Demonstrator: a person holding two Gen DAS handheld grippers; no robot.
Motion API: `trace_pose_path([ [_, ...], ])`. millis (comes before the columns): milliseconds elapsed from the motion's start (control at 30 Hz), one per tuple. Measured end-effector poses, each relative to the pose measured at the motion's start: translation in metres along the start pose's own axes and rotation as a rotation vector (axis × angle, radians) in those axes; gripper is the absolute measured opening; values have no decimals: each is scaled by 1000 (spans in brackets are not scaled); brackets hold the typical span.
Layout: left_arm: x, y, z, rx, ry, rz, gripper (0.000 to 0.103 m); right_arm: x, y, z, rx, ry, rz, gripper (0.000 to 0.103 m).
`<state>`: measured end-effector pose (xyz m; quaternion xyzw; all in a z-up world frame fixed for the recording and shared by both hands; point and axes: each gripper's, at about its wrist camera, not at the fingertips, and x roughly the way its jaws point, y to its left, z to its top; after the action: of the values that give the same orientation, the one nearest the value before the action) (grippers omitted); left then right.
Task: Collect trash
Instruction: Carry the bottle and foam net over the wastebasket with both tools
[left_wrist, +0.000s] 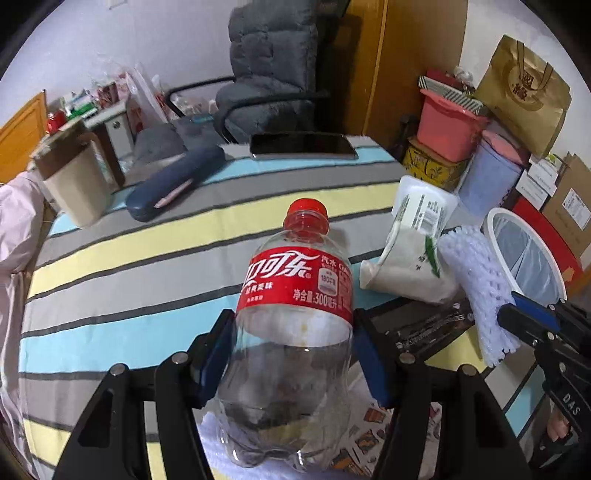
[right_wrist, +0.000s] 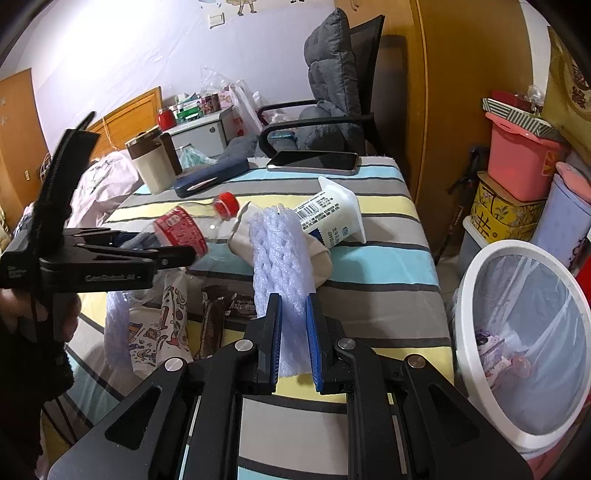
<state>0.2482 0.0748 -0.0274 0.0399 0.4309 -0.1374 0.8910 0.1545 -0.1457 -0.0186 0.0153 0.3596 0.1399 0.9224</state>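
My left gripper (left_wrist: 291, 328) is shut on an empty clear cola bottle (left_wrist: 295, 280) with a red label and cap, held above the striped table; it also shows in the right wrist view (right_wrist: 192, 225). My right gripper (right_wrist: 294, 306) is shut on a white foam fruit net (right_wrist: 280, 251), which shows in the left wrist view (left_wrist: 476, 280) too. A white trash bin (right_wrist: 476, 295) with a clear liner stands at the right of the table, with some trash inside. A white yogurt cup (right_wrist: 332, 214) and a beige paper bag (right_wrist: 321, 258) lie on the table.
On the striped tablecloth (right_wrist: 388, 258) lie a phone (right_wrist: 314, 162), a blue case (right_wrist: 210, 177), a beige mug (right_wrist: 151, 166), a brown wrapper (right_wrist: 214, 321) and a printed paper (right_wrist: 159, 332). A grey chair (right_wrist: 332, 92) stands behind. Boxes and tubs (right_wrist: 517, 166) stack at the right.
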Motion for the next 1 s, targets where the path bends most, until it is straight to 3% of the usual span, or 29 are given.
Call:
trace_pose_path([
  [467,-63,-44,-9,21,-148,-3,65,-38,-16,0,27,-83,-29,16],
  [1000,-74,-140,-4,138,-202,-116,65,-87,-70,-14,100,-161,-154,16],
])
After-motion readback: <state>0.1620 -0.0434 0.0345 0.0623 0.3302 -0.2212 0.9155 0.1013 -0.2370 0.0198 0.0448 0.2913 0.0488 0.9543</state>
